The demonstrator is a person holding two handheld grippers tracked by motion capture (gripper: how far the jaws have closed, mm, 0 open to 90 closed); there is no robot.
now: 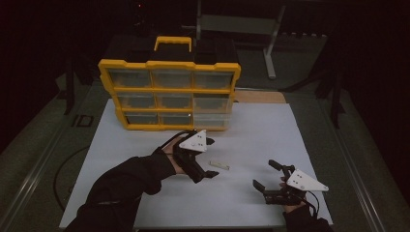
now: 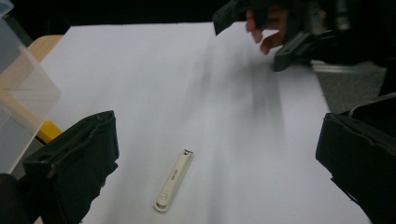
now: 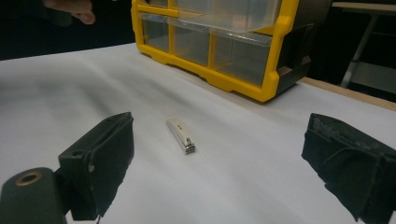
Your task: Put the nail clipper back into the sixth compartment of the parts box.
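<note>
The small cream-white metal nail clipper [image 1: 219,165] lay flat on the white table sheet [image 1: 261,135], near the yellow plastic drawer organiser [image 1: 169,92] — the left gripper [image 1: 207,173] hovered just beside it, jaws wide and empty, the right gripper [image 1: 266,175] further right, likewise spread wide.
</note>
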